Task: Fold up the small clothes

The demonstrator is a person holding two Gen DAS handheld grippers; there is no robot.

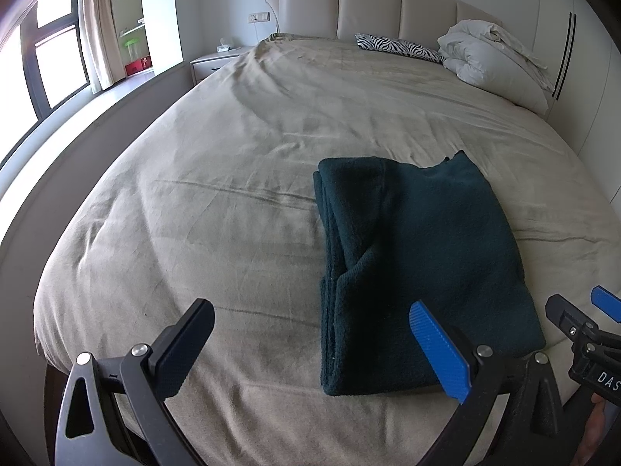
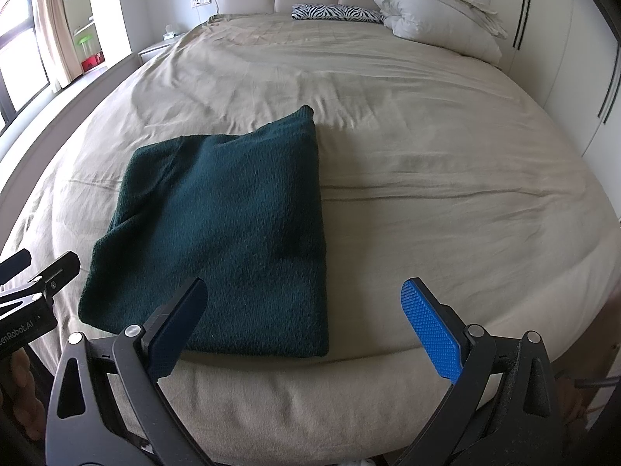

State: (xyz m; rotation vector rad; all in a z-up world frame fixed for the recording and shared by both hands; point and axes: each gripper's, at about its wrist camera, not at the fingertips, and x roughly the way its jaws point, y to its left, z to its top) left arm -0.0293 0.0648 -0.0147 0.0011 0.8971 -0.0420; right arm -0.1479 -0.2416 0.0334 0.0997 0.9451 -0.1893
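A dark green knit garment (image 1: 419,260) lies folded into a rectangle near the foot edge of the bed; it also shows in the right wrist view (image 2: 225,233). My left gripper (image 1: 310,345) is open and empty, held above the bed's near edge, its blue right finger over the garment's near part. My right gripper (image 2: 302,322) is open and empty, its dark left finger over the garment's near edge. The right gripper also shows at the right edge of the left wrist view (image 1: 582,330), and the left gripper shows at the left edge of the right wrist view (image 2: 35,279).
The beige bedsheet (image 1: 233,202) covers a wide bed. A zebra-print pillow (image 1: 399,46) and a crumpled white duvet (image 1: 489,54) lie at the headboard. A nightstand (image 1: 217,60) and a window (image 1: 42,50) are on the left.
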